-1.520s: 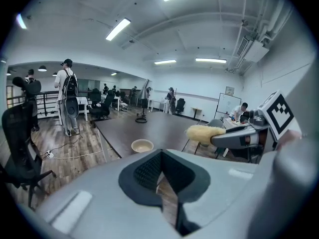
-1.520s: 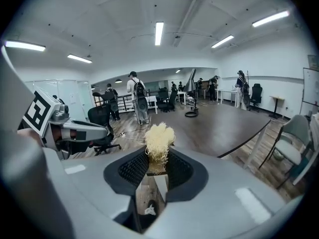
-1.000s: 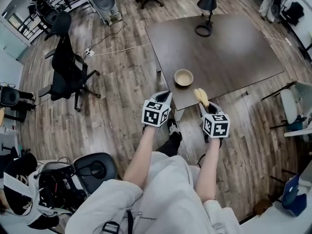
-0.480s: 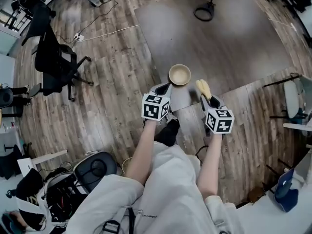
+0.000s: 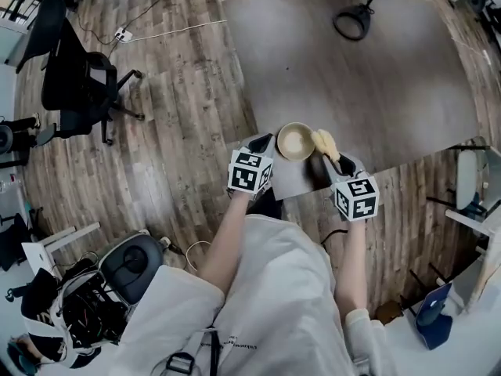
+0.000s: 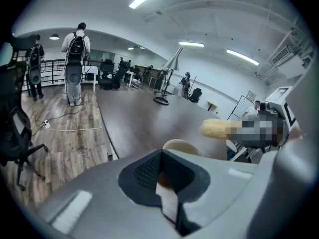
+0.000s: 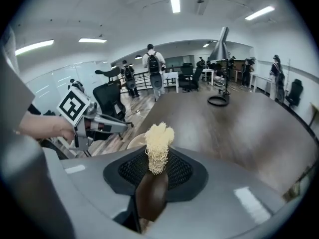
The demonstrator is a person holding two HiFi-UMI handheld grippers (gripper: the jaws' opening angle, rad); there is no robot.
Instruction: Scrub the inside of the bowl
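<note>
A small tan bowl [image 5: 296,142] stands near the front left corner of the dark table [image 5: 376,84]. My right gripper [image 5: 338,165] is shut on a brush [image 5: 324,142] with a brown handle and a pale fibre head; the head is at the bowl's right rim. My left gripper [image 5: 262,142] sits just left of the bowl with its jaws together and nothing between them. In the left gripper view the bowl [image 6: 182,146] peeks over the left gripper [image 6: 162,176], with the brush head [image 6: 217,129] to its right. In the right gripper view the brush [image 7: 158,146] rises from the right gripper [image 7: 152,183], hiding most of the bowl [image 7: 133,141].
A black lamp base [image 5: 358,20] stands at the table's far side. A black office chair [image 5: 74,77] is on the wooden floor to the left, and a round black seat [image 5: 135,263] is nearer to me. People stand far off in the room [image 6: 76,66].
Both grippers have come forward to the bowl. The brush head, earlier short of the bowl and to its right, now reaches its right rim. The head view has shifted closer.
</note>
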